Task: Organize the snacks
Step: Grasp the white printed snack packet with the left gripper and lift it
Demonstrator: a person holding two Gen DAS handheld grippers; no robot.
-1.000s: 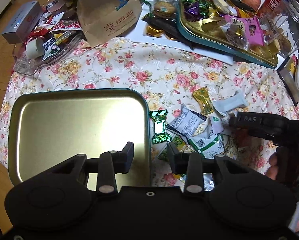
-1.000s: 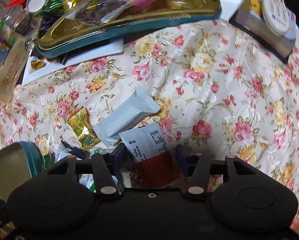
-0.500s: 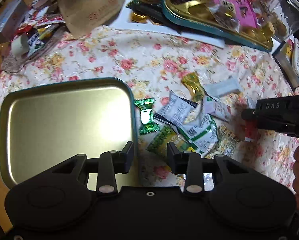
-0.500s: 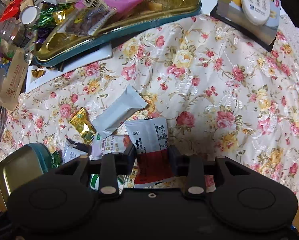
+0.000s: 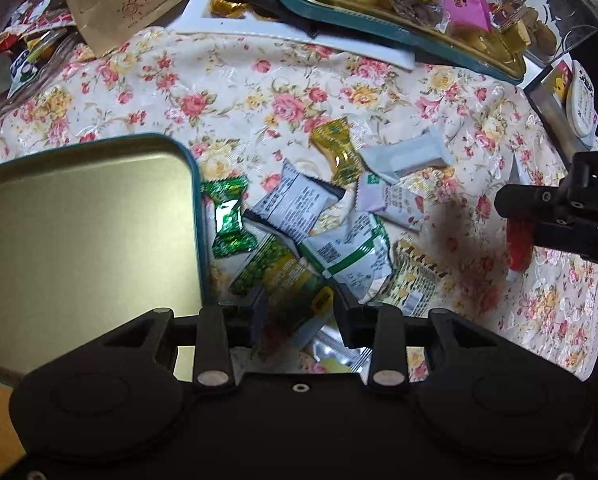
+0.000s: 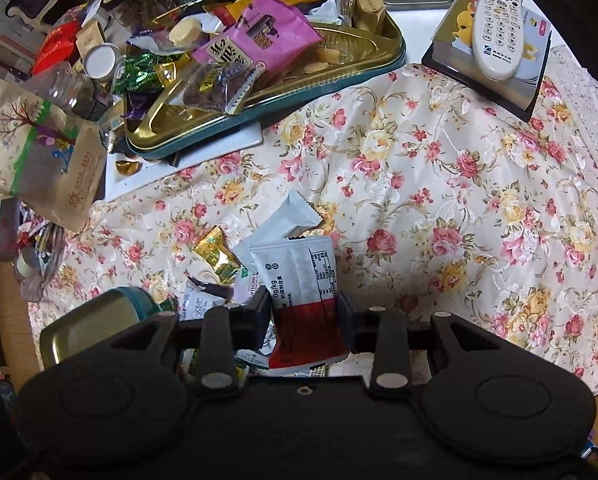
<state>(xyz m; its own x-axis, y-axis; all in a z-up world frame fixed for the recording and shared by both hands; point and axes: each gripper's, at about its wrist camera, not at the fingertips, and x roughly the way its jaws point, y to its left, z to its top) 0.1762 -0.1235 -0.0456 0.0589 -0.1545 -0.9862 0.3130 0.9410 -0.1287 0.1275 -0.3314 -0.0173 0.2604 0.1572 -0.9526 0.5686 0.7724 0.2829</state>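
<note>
The worktop [image 6: 439,184], under a floral cloth, carries everything. The empty tin tray [image 5: 79,240] is the landmark, lying at its near left edge. Just right of the tray sits a loose heap of snack packets [image 5: 331,236], with a green candy [image 5: 228,220] almost touching the tray's rim. The left gripper [image 5: 299,322] hovers above the tray's right edge and the heap, its fingers [image 5: 255,320] apart and holding nothing. Well right of the tray, the right gripper [image 6: 303,316] has its fingers [image 6: 345,320] pressed on both sides of a white-and-red packet [image 6: 303,292], whose white end juts out beyond the fingertips.
</note>
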